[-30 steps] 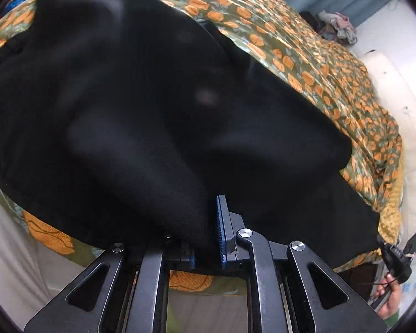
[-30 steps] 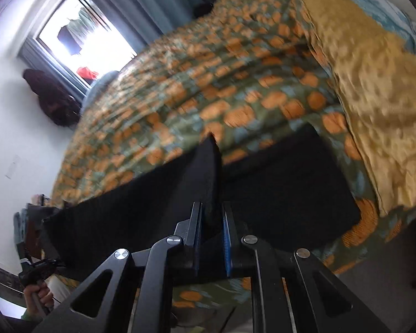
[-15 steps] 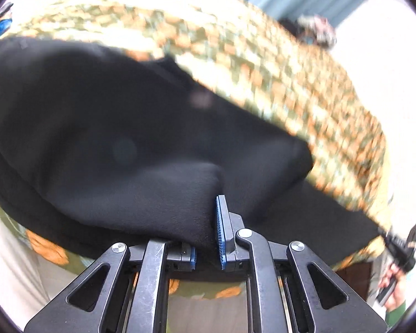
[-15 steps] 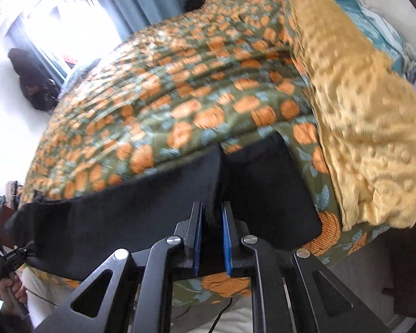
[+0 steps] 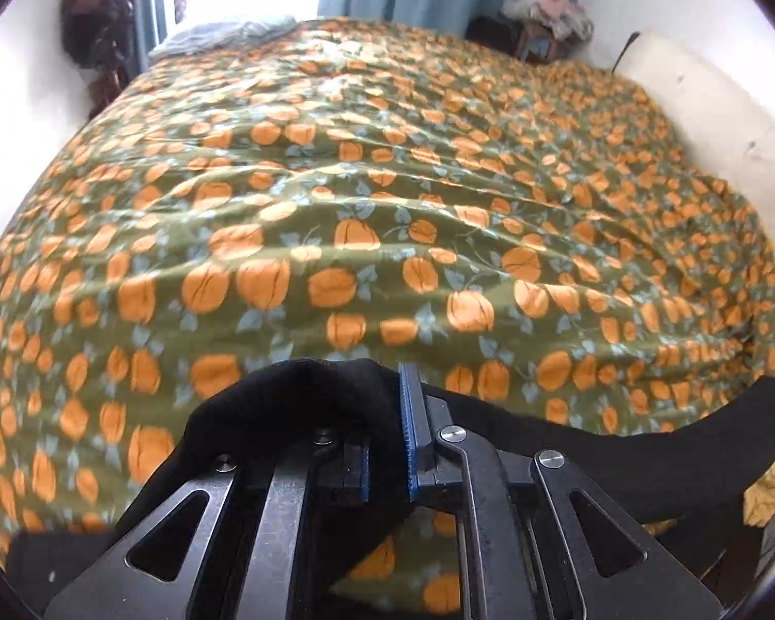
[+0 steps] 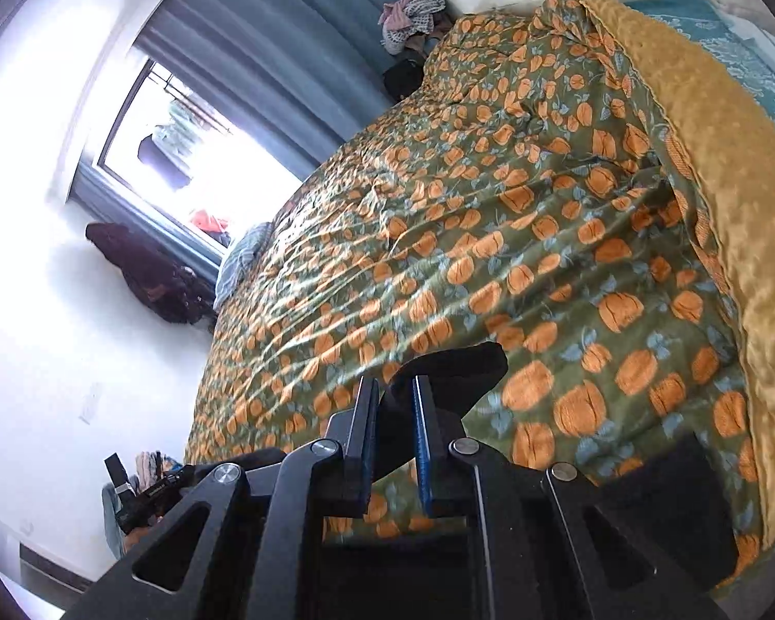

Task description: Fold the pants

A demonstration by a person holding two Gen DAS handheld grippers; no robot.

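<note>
The black pants (image 5: 620, 470) hang along the near edge of the bed, stretched between my two grippers. My left gripper (image 5: 387, 413) is shut on a bunched fold of the pants (image 5: 305, 398), which drapes over its left finger. My right gripper (image 6: 392, 403) is shut on another part of the black pants (image 6: 454, 367), with a flap sticking out past the pads. More black fabric (image 6: 666, 496) hangs lower right in the right wrist view. The left gripper's body (image 6: 150, 491) shows at the lower left there.
The bed is covered with a green quilt with orange pumpkins (image 5: 387, 206). A yellow blanket (image 6: 723, 181) lies along its right side. A white pillow (image 5: 708, 103) sits far right. A window with blue curtains (image 6: 263, 51) and a clothes pile (image 5: 547, 5) are at the back.
Both grippers have pulled back toward the near bed edge and dropped lower with the pants. The black fabric that covered most of the left view now lies low, baring the quilt.
</note>
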